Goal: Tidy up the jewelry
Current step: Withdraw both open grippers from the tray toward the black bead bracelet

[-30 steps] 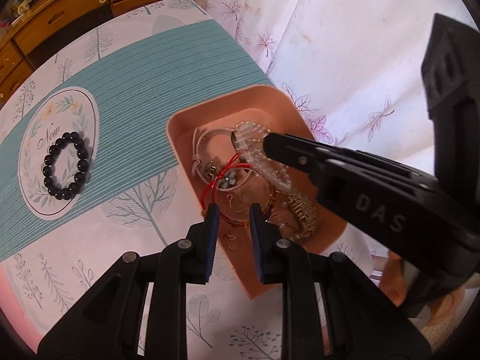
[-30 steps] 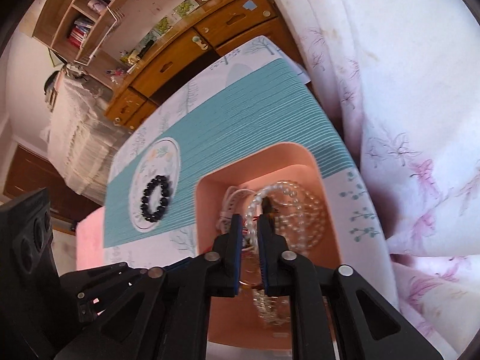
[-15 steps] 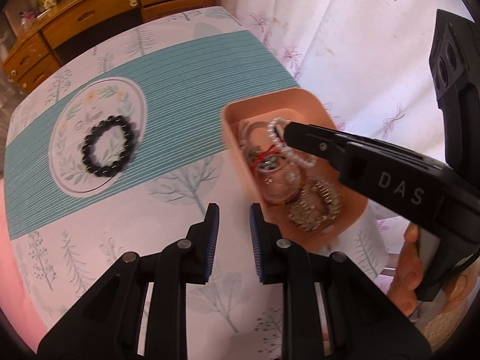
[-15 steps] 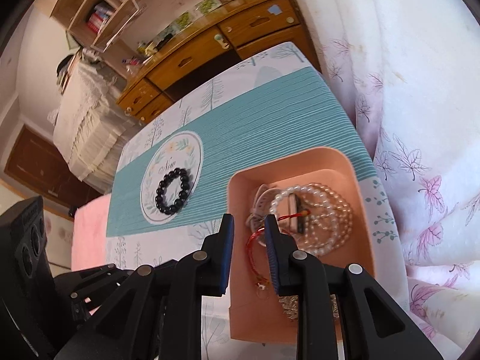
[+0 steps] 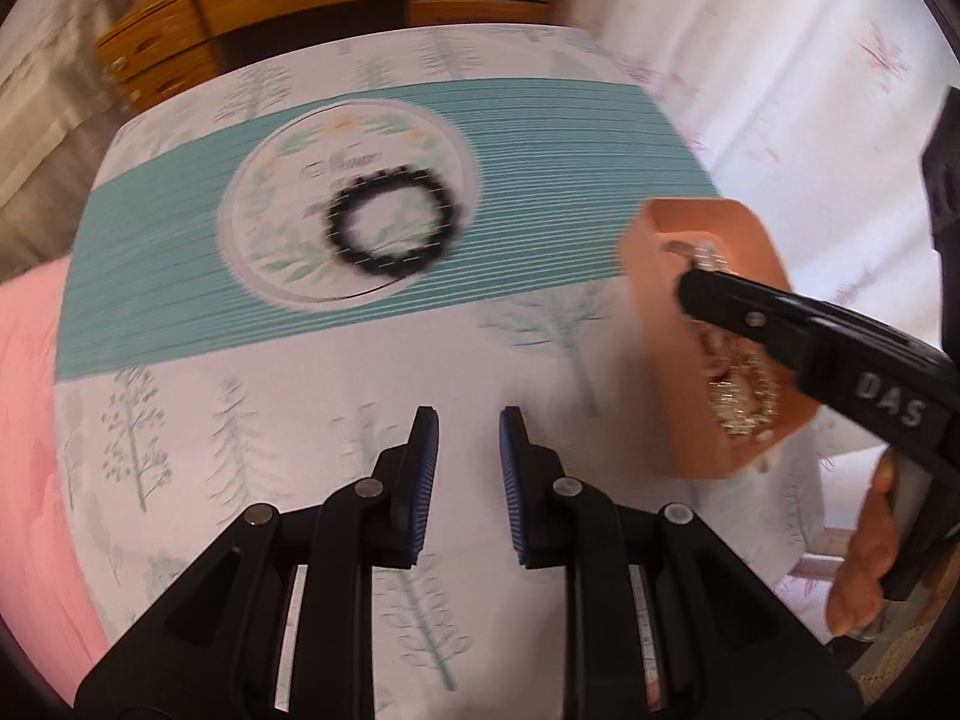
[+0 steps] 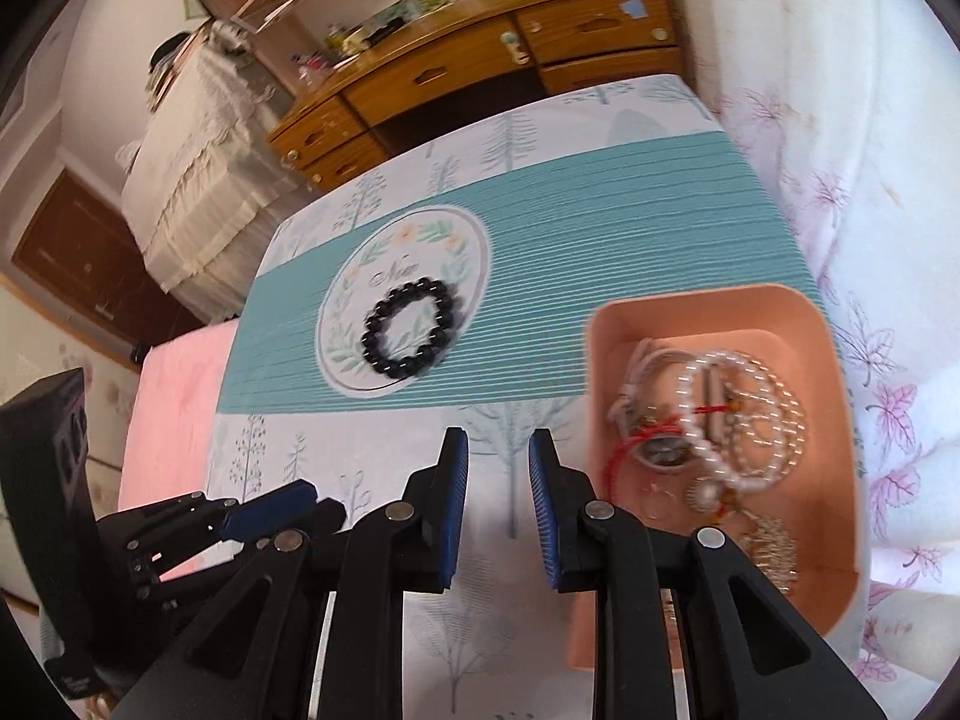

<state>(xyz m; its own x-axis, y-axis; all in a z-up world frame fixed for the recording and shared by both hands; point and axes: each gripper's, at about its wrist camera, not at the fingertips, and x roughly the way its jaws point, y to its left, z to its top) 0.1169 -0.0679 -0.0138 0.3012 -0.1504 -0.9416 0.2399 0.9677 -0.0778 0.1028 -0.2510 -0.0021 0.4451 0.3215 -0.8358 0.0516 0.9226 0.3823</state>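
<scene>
Your table (image 6: 480, 546), covered in a tree-print cloth with a teal striped band across it, carries everything: the peach tray (image 6: 837, 396) sits at its right edge beside the curtain, and the black bead bracelet (image 6: 410, 327) lies apart from it on the round floral emblem (image 6: 354, 324) in the middle of the band. Inside the tray you have a tangle of pearl strands (image 6: 744, 414), a red cord bracelet (image 6: 630, 450) and a gold chain (image 6: 774, 546). Your left gripper (image 5: 468, 420) hangs over bare cloth near the front edge, jaws slightly parted, nothing between them. Your right gripper (image 6: 497, 443), jaws just eased apart and empty, hangs just left of the tray
</scene>
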